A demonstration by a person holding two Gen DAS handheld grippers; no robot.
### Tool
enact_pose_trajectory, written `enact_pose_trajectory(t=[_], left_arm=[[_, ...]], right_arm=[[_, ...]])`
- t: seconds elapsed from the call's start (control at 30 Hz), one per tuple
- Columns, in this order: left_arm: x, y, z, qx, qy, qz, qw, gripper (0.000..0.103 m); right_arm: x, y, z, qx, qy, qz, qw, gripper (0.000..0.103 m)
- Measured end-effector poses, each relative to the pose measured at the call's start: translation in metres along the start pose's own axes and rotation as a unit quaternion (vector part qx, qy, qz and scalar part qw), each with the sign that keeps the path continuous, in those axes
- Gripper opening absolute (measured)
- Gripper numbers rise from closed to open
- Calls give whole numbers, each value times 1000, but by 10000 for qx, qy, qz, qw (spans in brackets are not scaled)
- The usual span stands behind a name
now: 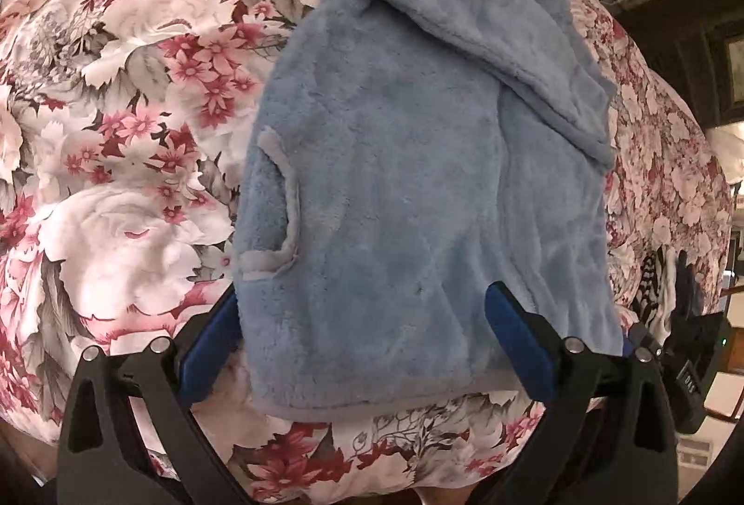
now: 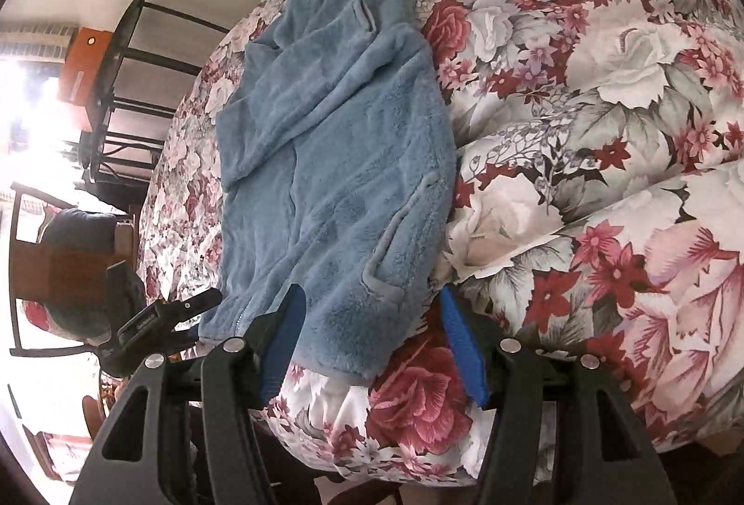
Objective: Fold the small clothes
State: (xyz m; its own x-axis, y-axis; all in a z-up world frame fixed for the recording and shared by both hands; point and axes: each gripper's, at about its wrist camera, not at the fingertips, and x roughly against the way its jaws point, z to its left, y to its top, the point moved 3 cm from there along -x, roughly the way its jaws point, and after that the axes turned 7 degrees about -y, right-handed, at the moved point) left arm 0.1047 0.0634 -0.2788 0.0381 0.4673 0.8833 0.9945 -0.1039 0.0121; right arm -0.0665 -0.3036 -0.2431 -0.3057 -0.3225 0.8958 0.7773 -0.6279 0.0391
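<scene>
On the floral bedspread (image 1: 116,96), a blue fleece jacket (image 1: 409,189) lies flat; left gripper (image 1: 367,347) and right gripper (image 2: 372,342), both spread wide, straddle its six-o'clock hem.

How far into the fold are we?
Done: jacket lies flat on the bedspread, one sleeve already folded across the body. In hand: left gripper and right gripper are both open at the hem, astride it but not clamped. Left: grip the hem and fold the body up.
</scene>
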Motion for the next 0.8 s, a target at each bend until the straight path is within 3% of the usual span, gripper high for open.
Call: enact_pose_trajectory(t=[0.07, 0.13, 0.2, 0.3, 0.53, 0.6, 0.63, 0.7, 0.8], left_arm=[[1, -5, -4, 34, -55, -28, 10000, 91], [10, -6, 5, 155, -128, -64, 9998, 77], [12, -7, 10, 227, -296, -38, 9993, 49], [13, -9, 7, 49, -195, -30, 9998, 37], [11, -11, 7, -32, 19, 16, 10000, 30], [12, -11, 12, 51, -63, 30, 10000, 28], [12, -11, 13, 89, -97, 14, 9999, 27], [14, -10, 13, 104, -53, -67, 9999, 15], [29, -7, 3, 18, -216, -385, 9990, 12]], right_arm=[[-3, 2, 1, 23, -18, 29, 10000, 60], [-5, 1, 3, 46, -37, 40, 10000, 61], [-5, 1, 5, 86, -26, 30, 10000, 60], [-7, 1, 6, 79, -28, 93, 9999, 49], [-21, -2, 5, 62, 103, 338, 9994, 45], [-18, -3, 7, 123, 180, 305, 9993, 42], [-17, -4, 6, 135, 191, 282, 9993, 38], [-15, -5, 5, 130, 239, 224, 9994, 17], [0, -1, 6, 77, 457, -70, 9989, 15]])
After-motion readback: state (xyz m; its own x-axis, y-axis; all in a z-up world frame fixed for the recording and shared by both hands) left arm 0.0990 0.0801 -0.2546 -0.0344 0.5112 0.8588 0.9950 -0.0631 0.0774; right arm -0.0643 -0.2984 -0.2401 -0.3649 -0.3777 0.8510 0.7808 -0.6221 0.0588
